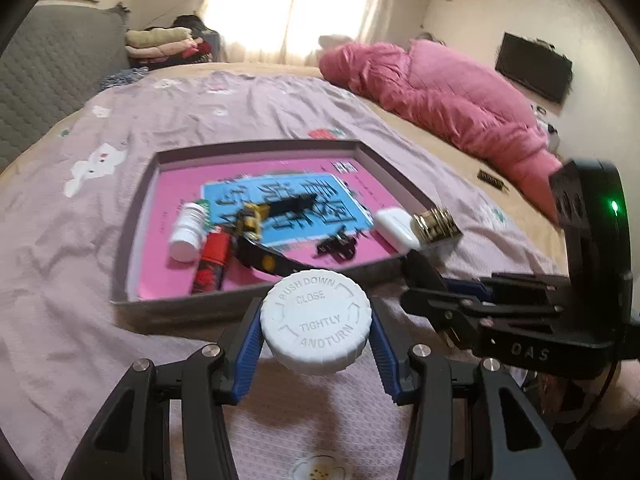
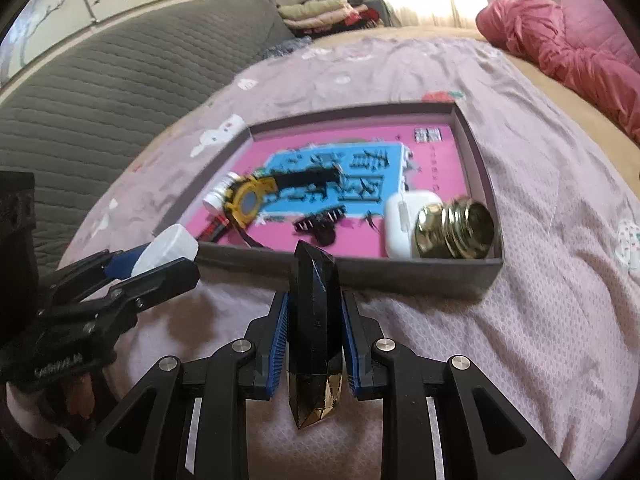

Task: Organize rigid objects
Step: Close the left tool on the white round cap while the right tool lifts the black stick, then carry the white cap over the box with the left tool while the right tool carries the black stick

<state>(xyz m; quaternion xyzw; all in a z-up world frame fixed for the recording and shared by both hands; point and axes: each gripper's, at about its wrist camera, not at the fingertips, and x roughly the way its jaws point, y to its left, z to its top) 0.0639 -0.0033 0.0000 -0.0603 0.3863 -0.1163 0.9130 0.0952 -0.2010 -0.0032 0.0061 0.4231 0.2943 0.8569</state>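
Observation:
My left gripper [image 1: 316, 320] is shut on a white bottle [image 1: 315, 322], whose child-proof cap faces the camera. It hovers just before the near wall of a grey tray [image 1: 256, 146] with a pink and blue liner. My right gripper [image 2: 314, 320] is shut on a black faceted stick with a gold end [image 2: 314, 332], also just short of the tray [image 2: 400, 276]. In the tray lie a small white bottle [image 1: 188, 232], a red tube [image 1: 212, 264], a yellow-black toy watch [image 1: 252, 220], a black hair clip [image 1: 336, 246], a white case [image 1: 394, 226] and a gold piece [image 2: 456, 232].
The tray rests on a lilac bedsheet [image 1: 80, 240]. A pink quilt [image 1: 448, 96] is heaped at the far right, and a black comb [image 1: 494, 179] lies near it. A grey padded headboard [image 2: 100, 80] runs along the left, with folded clothes [image 1: 160, 42] behind.

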